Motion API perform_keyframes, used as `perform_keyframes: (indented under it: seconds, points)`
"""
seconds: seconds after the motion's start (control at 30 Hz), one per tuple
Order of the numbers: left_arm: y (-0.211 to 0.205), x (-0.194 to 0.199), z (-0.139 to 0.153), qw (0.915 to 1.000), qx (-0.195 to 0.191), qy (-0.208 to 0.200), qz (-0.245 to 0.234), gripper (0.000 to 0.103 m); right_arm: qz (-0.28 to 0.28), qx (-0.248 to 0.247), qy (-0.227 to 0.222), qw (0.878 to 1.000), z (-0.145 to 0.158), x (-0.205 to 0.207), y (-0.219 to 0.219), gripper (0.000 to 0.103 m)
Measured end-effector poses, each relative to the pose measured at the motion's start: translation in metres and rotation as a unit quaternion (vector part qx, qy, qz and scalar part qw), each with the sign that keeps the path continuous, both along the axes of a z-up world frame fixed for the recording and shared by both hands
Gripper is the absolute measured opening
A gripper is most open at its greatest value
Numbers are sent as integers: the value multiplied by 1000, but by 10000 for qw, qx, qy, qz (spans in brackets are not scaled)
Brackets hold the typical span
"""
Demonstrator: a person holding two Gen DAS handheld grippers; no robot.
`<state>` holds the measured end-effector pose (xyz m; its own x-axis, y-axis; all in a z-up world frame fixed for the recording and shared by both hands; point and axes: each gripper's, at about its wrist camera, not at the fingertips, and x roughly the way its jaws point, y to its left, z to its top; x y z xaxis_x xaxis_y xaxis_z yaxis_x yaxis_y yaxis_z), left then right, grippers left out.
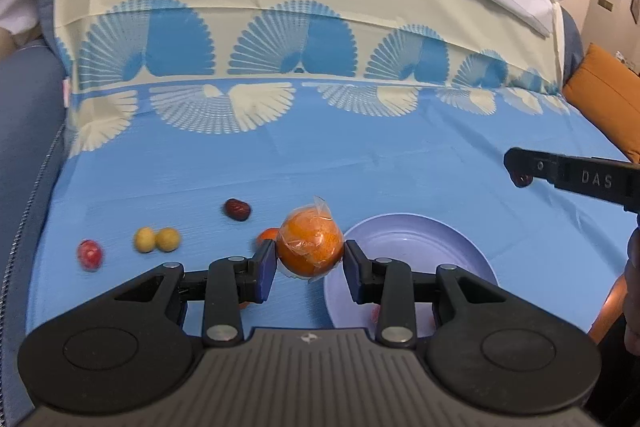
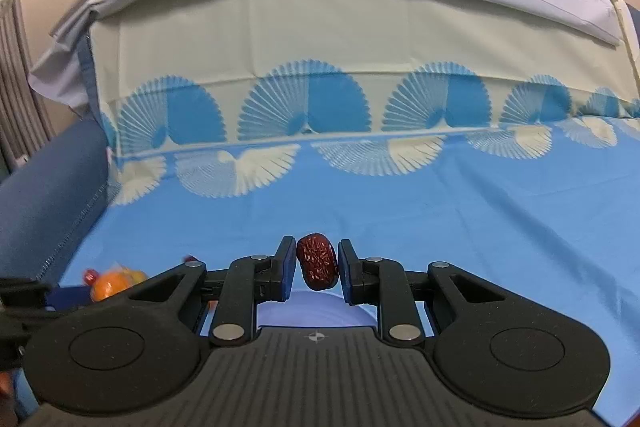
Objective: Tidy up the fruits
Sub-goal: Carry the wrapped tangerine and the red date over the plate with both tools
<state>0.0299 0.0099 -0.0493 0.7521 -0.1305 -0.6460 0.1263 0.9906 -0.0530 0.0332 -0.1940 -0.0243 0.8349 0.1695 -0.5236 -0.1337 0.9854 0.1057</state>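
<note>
Both hands carry fruit; neither piece is on the plate (image 1: 460, 259) yet. The left hand-held gripper (image 1: 310, 263) pinches a plastic-wrapped orange (image 1: 310, 247), its blue pads pressed on either side, and holds it just beside the plate's left rim. The right hand-held gripper (image 2: 318, 263) is nearly closed on a wrinkled red date (image 2: 317, 261), with the plate's near edge visible below the jaws in its own view.

Progress, as judged: early to middle. The bare centre of the plate shows no fruit; something reddish peeks out at its near edge behind the left gripper's linkage, too hidden to identify. The two carried pieces look ready for placing.

Still loose on the blue cloth (image 1: 360, 163), all left of the plate:
- a second red date (image 1: 237, 209), farthest back
- two yellowish round fruits (image 1: 157, 239), touching each other
- a small red fruit (image 1: 90, 255), farthest from the plate
- an orange-coloured piece (image 1: 267, 235), mostly hidden behind the left gripper's left pad

Surroundings: the surface is a cloth-covered sofa seat, not a table. An orange cushion (image 1: 604, 99) sits beyond the plate's right side, well apart.

Obstructions: none on the plate's approach. The two grippers converge on the same plate, so they could crowd each other. The loose wrap on the orange may snag on the pads at release.
</note>
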Motion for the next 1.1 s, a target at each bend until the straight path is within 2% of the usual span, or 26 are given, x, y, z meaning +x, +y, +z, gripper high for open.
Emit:
perform_keyframes:
  seconds: [0.3, 0.53, 0.73, 0.97, 1.1]
  points:
    - [-24, 10, -13, 9991, 69, 72, -413, 40, 14, -423, 327, 9986, -18, 5, -15, 24]
    - [-47, 6, -27, 9954, 363, 161, -876, 40, 217, -592, 523, 9966, -23, 10, -2, 24]
    - [-62, 1, -36, 9919, 408, 250, -1180, 40, 367, -657, 602, 9953, -25, 11, 6, 24]
    - [-72, -2, -42, 9881, 619, 248, -1388, 40, 403, -696, 641, 9947, -27, 9, 7, 24]
    - [-70, -1, -40, 9891, 584, 240, -1330, 40, 447, -694, 687, 9942, -28, 10, 7, 24]
